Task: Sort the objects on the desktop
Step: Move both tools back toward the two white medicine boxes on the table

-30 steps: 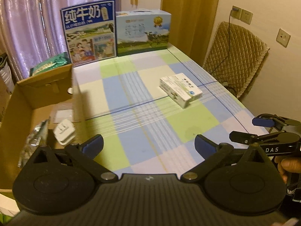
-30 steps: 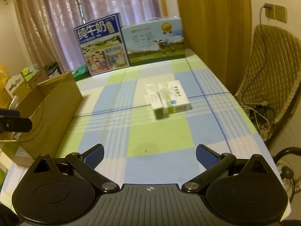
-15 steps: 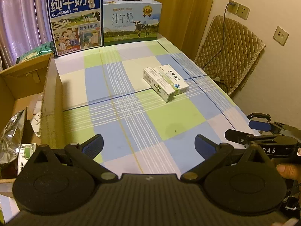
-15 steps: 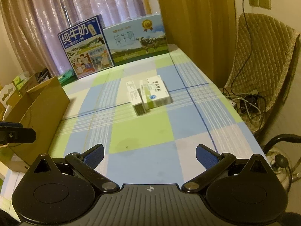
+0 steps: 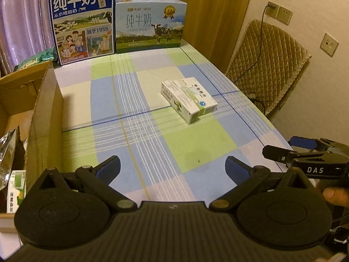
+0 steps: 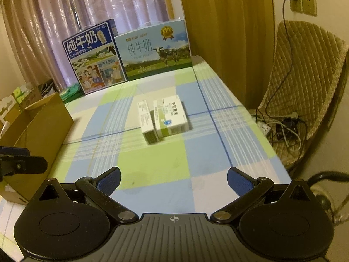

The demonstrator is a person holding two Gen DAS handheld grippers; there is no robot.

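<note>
Left gripper: fingers spread wide and empty, hanging over the near edge of the checked tablecloth.
Right gripper: also released, nothing between its blue pads; in the left wrist view it shows at 3 o'clock, side on.
Hand: a fingertip of the person's hand shows behind the right gripper's body, at 4 o'clock in the left wrist view.
Task objects: two small medicine boxes, a narrow box and a wider box, lie flat and touching side by side near the middle of the cloth, at about 12 o'clock from the right gripper and 1 o'clock from the left.
Destination: an open cardboard box stands at 9 o'clock of the left gripper, against the table's left side; a foil pouch and a small green carton already lie inside.
Backdrop: two milk cartons stand upright at the far edge, at 12 o'clock.
Step in hand: likely the approach to the remaining pair of boxes; neither gripper touches them.
Next move: probably the right gripper goes forward and down, straddles one box across its short width and closes; the boxes touch, so a finger must slip between them or take the outer sides.
Risk: nudging the neighbour box.
</note>
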